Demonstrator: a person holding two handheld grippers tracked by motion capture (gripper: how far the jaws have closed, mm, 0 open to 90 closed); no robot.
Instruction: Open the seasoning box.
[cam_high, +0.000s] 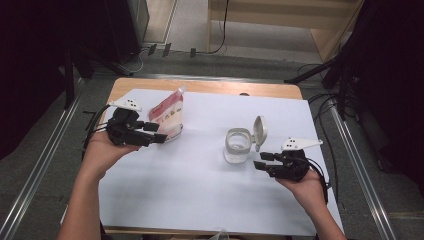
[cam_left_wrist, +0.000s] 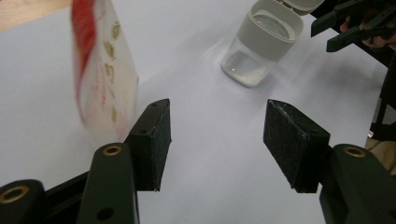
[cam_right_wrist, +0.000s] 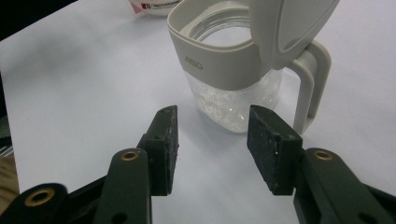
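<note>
White paper covers the bench (cam_high: 165, 200), and on it stand the two things of the work: a red and white pouch (cam_high: 167, 114) at the left and a clear jar (cam_high: 237, 146) with a grey collar near the middle, its flip lid (cam_high: 260, 131) standing open. The left tongs (cam_high: 159, 134) are spread with nothing between the pads; the pouch stands upright just beside their tips, slightly to the far side, its long axis vertical and its spout pointing up. The right tongs (cam_high: 261, 160) are also spread and empty, just short of the jar, which stands directly in front of them. I judge that the left hand (cam_high: 102, 150) is nearer to the pouch and should grip it, then carry it right to the jar mouth. Between pouch and jar the paper is free; the far bench edge lies just behind the pouch.
</note>
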